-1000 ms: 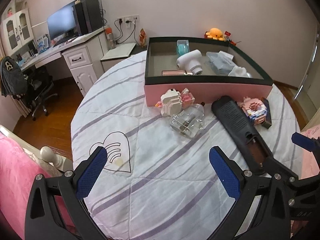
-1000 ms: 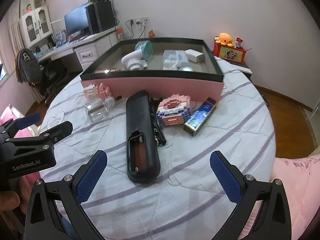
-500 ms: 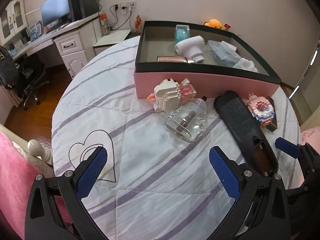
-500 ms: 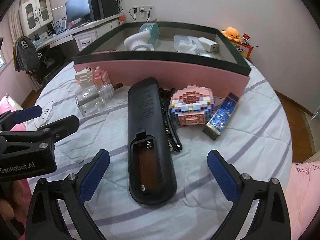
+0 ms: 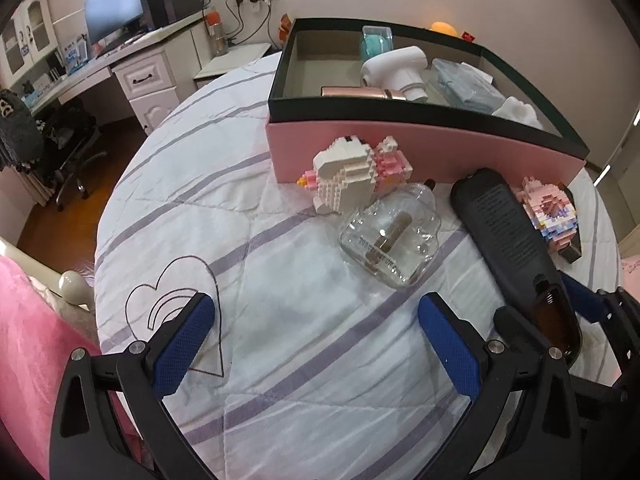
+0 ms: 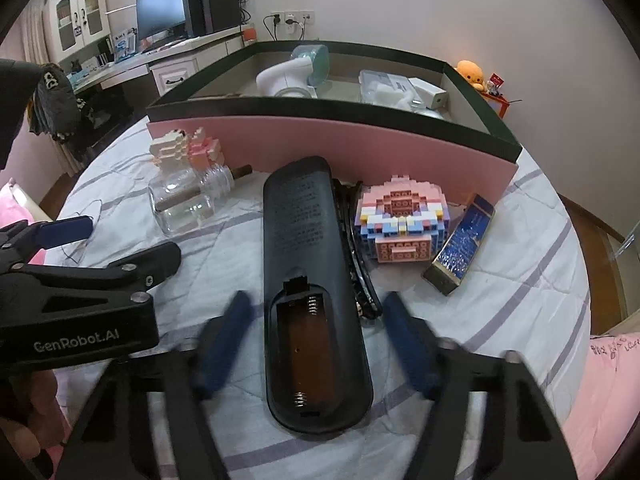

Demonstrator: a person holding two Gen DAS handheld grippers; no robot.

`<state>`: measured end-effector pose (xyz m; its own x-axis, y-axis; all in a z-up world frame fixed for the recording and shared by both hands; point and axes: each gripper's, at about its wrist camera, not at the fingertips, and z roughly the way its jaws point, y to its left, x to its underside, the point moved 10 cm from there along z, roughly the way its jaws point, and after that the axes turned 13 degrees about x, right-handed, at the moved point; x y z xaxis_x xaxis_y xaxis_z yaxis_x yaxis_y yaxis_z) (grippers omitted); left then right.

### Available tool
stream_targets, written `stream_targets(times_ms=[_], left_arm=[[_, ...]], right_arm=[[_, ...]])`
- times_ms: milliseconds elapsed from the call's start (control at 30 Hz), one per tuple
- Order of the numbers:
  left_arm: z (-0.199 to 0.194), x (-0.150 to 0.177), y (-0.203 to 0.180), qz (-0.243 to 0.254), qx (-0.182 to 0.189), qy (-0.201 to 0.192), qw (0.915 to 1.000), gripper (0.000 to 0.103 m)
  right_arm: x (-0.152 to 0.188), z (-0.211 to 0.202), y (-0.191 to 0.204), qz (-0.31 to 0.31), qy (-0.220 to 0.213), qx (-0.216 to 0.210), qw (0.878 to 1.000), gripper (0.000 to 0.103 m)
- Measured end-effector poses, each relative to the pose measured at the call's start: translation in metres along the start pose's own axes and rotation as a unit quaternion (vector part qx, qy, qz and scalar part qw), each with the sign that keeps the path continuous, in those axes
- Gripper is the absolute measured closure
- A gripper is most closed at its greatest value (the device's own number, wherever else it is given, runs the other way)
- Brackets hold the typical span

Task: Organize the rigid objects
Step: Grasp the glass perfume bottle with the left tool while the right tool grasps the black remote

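A black remote [image 6: 310, 264] lies face down with its battery bay bare, in front of the pink box [image 6: 360, 148]. My right gripper [image 6: 320, 344] straddles its near end; the blurred blue fingers [image 6: 224, 344] stand apart, beside the remote. The remote also shows in the left wrist view [image 5: 516, 248]. My left gripper [image 5: 320, 344] is open and empty above the cloth, short of a clear glass bottle [image 5: 392, 236] and a white and pink brick figure [image 5: 352, 180].
A pink brick model [image 6: 404, 220], a blue bar [image 6: 460, 244] and a black hair clip [image 6: 356, 248] lie right of the remote. The box holds a white device [image 5: 396, 68] and several other items. A desk with a monitor [image 5: 116, 12] stands at the back left.
Both grippers moved forward toward the objects. My right gripper's fingers have come in around the remote's near end and are blurred with motion. The left gripper stays open.
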<state>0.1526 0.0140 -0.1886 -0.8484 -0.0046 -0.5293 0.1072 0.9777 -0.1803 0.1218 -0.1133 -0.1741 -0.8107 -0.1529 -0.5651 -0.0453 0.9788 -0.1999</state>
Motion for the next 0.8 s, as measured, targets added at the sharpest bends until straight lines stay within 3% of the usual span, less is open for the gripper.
stream_targets(times_ms=[233,533,600,700,800], left_arm=[[0.001,-0.008,-0.006,0.015,0.016,-0.004,0.9998,0.0],[0.019,-0.028,-0.018,0.027,0.036,-0.007,0.999,0.002],[0.026,-0.029,-0.02,0.025,0.046,-0.004,0.9986,0.01],[0.027,-0.031,-0.021,0.03,0.047,-0.011,0.9984,0.014],[0.022,-0.032,-0.02,0.025,0.063,-0.024,0.9974,0.033]], right_arm=[[0.001,-0.003,-0.007,0.011,-0.003,-0.019,1.0,0.071],[0.0,-0.004,-0.009,0.023,0.002,-0.051,0.998,0.072],[0.0,-0.004,-0.009,0.024,0.004,-0.056,0.998,0.072],[-0.001,-0.004,-0.01,0.032,0.007,-0.067,0.997,0.072],[-0.002,-0.005,-0.011,0.037,0.007,-0.074,0.997,0.072]])
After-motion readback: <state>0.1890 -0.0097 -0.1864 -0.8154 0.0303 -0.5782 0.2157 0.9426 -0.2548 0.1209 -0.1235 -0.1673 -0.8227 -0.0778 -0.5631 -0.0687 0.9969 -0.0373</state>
